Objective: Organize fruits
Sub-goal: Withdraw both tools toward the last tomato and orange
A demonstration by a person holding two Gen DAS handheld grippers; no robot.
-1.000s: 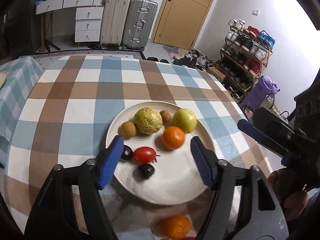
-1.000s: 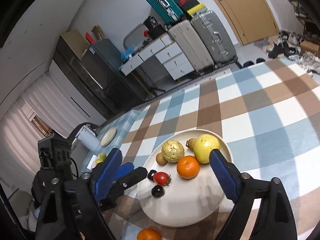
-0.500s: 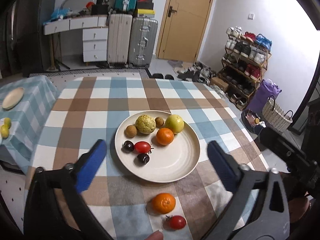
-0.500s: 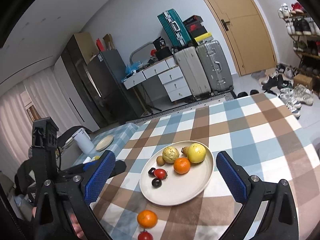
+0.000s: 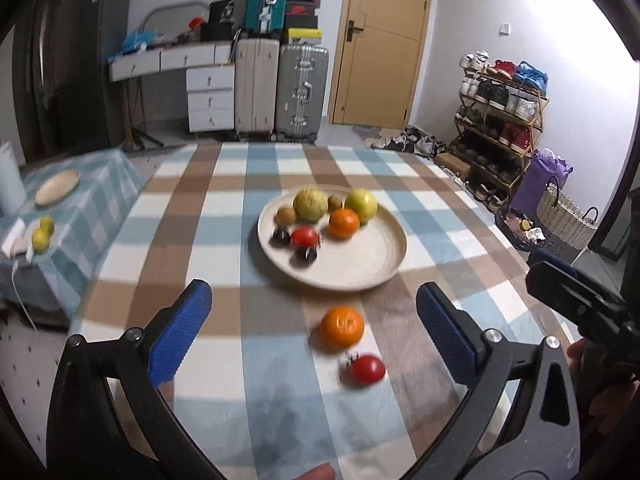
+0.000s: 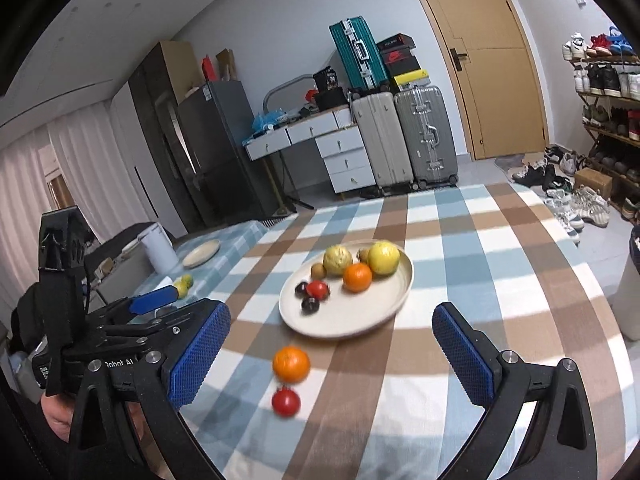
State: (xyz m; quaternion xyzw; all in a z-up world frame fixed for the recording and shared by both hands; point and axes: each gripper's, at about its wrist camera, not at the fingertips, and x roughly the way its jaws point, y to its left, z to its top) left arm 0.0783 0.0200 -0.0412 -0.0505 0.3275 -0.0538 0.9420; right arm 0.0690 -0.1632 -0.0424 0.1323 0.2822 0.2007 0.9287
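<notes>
Short of the plate (image 5: 394, 246), an orange (image 5: 342, 327) and a tomato (image 5: 368, 368) lay loose on the cloth, still to be collected. Both the left gripper (image 5: 314, 330) and the right gripper (image 6: 330, 356) stood spread wide and empty. Next, one likely needed to descend around the orange beside the plate and close gently.

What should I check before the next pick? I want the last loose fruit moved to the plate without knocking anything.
1. Left gripper open and empty: ok.
2. Right gripper open and empty: ok.
3. Loose orange and loose tomato in clear view on the tablecloth: ok.
4. Orange and tomato far enough apart to take one alone: cannot tell, they lie close.
5. Free room on the plate: ok, near half is bare.
6. Sharp view for aiming: not ok, both views are blurred.
</notes>
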